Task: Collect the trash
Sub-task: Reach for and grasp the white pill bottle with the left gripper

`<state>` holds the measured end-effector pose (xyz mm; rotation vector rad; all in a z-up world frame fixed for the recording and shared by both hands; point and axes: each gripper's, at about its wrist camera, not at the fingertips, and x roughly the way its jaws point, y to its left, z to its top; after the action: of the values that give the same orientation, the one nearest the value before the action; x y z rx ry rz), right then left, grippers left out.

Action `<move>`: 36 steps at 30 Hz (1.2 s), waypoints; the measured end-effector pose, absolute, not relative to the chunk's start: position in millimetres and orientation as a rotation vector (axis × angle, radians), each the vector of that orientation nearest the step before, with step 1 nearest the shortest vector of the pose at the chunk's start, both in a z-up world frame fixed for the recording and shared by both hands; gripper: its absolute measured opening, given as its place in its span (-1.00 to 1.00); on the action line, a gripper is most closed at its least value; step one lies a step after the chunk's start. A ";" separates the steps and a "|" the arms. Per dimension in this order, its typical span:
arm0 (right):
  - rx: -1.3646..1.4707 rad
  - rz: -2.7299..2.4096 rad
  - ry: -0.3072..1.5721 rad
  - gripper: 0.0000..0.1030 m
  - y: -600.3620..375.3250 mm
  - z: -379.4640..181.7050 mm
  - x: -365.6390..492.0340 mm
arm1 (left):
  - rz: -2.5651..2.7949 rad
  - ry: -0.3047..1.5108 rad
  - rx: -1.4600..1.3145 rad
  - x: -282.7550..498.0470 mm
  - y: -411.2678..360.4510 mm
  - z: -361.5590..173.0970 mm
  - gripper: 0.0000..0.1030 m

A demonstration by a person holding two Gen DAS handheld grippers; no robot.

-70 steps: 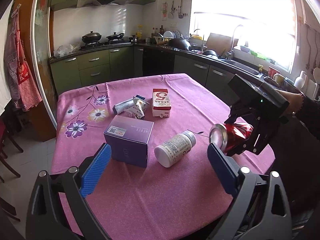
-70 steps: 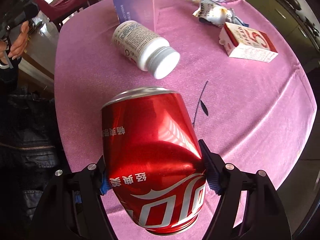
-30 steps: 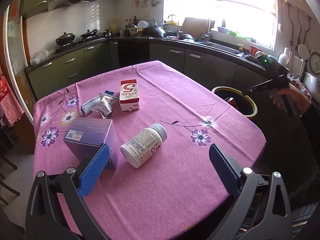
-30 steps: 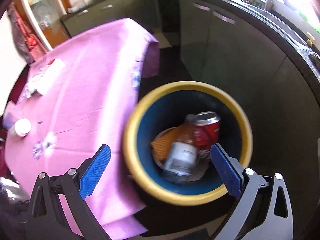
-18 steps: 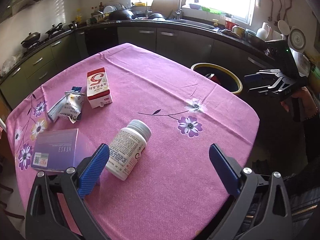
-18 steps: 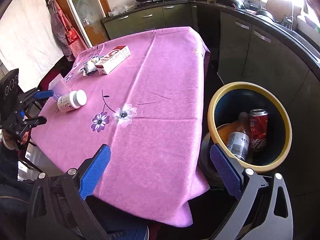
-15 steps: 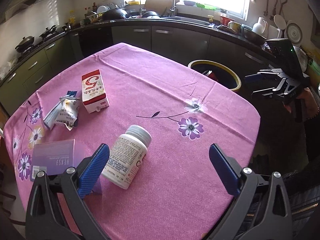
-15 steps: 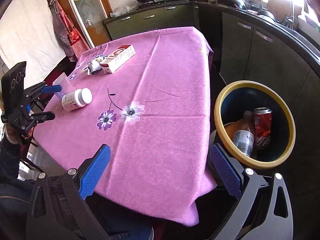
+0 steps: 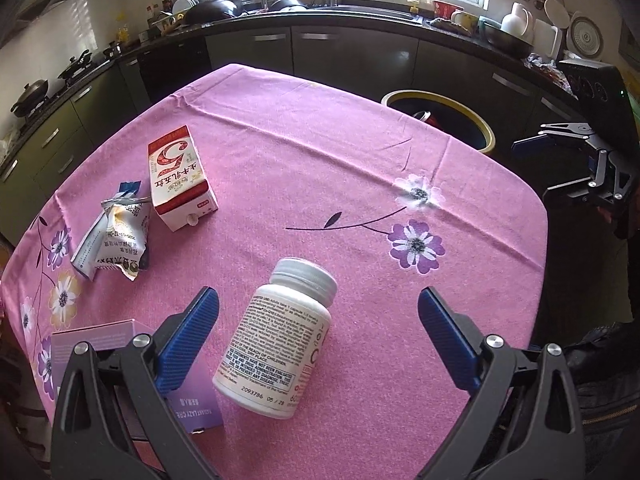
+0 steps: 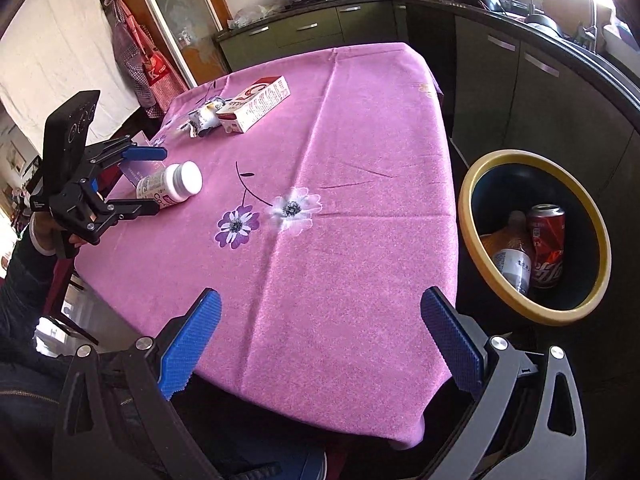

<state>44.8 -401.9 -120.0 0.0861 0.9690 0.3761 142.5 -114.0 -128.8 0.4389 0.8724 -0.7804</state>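
- Since half a second back, my left gripper (image 9: 318, 330) has come closer over the white plastic pill bottle with the ribbed screw cap (image 9: 280, 338); it now lies between the two blue pads, nearer the left one. The crushed red soda can (image 10: 546, 246) I carried earlier lies in the yellow-rimmed dark bin (image 10: 470, 220) beside a clear plastic bottle.
- Left fingers (image 9: 188, 334): spread wide, nothing held. My right gripper (image 10: 320, 338) is also spread and empty, hanging off the desk corner next to the bin.
- Key relation: the bottle lies on its side on the pink flowered tablecloth of the desk (image 9: 360, 152), long axis running away from me and tilted right, cap at the far end. That axis runs roughly along my fingers, so closing should pinch across the round body. Left hand is clearly nearer; right is well apart from it.
- Room: the lilac cardboard box (image 9: 120, 334) sits just beside my left pad, possibly touching; I cannot tell. I judge it the likeliest snag on closing. Right of the bottle is bare cloth to the desk edge.
- Still on the desk, farther off: red-and-white carton (image 9: 178, 178), crumpled foil wrapper (image 9: 114, 244).
- Bin stands on the floor past the far right corner.
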 end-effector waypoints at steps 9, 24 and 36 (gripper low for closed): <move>0.089 0.395 0.971 0.91 -398.5 -122.7 44.9 | -0.796 0.852 0.538 139.2 -125.2 -137.8 0.85; 0.112 0.405 0.980 0.91 -405.3 -131.7 44.4 | -0.781 0.891 0.681 149.1 -143.6 -154.9 0.56; 0.115 0.428 1.000 0.91 -403.2 -138.7 44.8 | -0.799 0.965 0.645 153.4 -138.8 -157.8 0.05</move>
<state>44.8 -403.2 -138.7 0.1149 0.9995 0.4282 153.4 -138.8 -157.8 0.6445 0.9652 -0.7990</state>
